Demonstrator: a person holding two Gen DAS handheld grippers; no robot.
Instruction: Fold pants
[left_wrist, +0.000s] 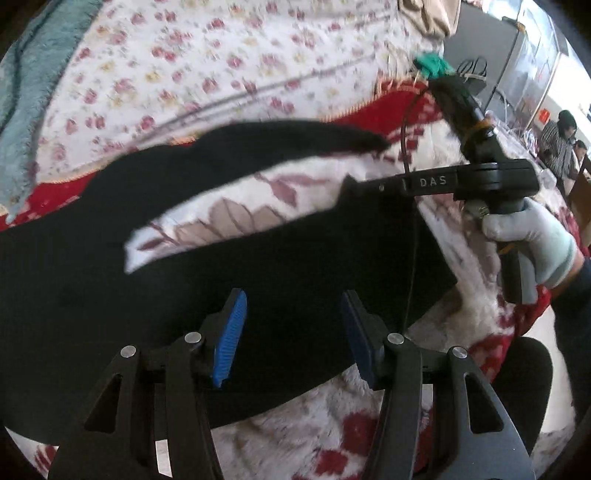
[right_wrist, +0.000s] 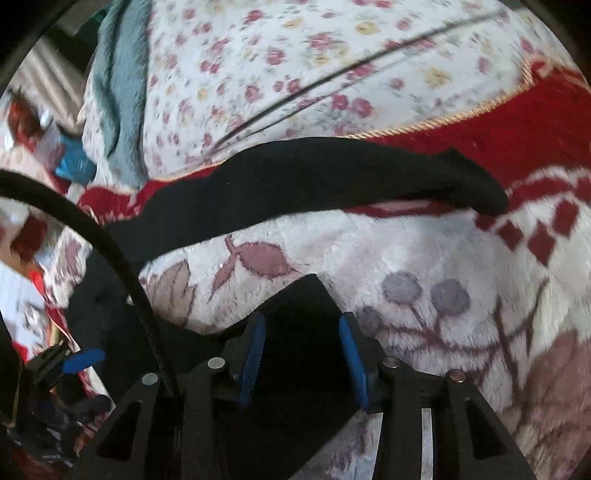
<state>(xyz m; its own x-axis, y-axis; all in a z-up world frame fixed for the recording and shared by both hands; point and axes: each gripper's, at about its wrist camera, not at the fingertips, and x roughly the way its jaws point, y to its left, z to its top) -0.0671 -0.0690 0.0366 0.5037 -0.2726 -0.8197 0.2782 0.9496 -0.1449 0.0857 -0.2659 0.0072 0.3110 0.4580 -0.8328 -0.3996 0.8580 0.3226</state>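
**quiltfan:** Two claws on this one, both over the bed. Going from the left edge of the left wrist view: a teal fuzzy blanket (left_wrist: 26, 92) is bunched at the side, then comes a floral sheet (left_wrist: 184, 55), then a plush blanket (left_wrist: 258, 206) in white with red patches and mauve leaves. The black pants (left_wrist: 258, 266) lie spread on that plush blanket. Their wide part is low and to the left, and the two legs fan out to the right with a wedge of blanket showing between them.

**sockdrawer:** And the left claw (left_wrist: 291, 332)?

**quiltfan:** It hangs over the wide part of the pants with its blue pads about half open. Nothing is pinched, and the cloth just lies flat below the gap.

**sockdrawer:** Further right?

**quiltfan:** The right claw (left_wrist: 349, 184) comes in from the right, held by a gloved hand (left_wrist: 532, 240), with a thin black cable (left_wrist: 410, 258) dangling beside it. Its tip sits right at the end of the nearer leg. In its own camera the jaws are set narrower than the left's but not closed, and the corner of that leg end pokes up between the pads. Whether the pads actually bite the cloth is hard to tell, since it's all black and a bit blurred. The far leg runs across above it, ending on the red border of the blanket. Off at the far right, two people (left_wrist: 561, 144) sit in the background.
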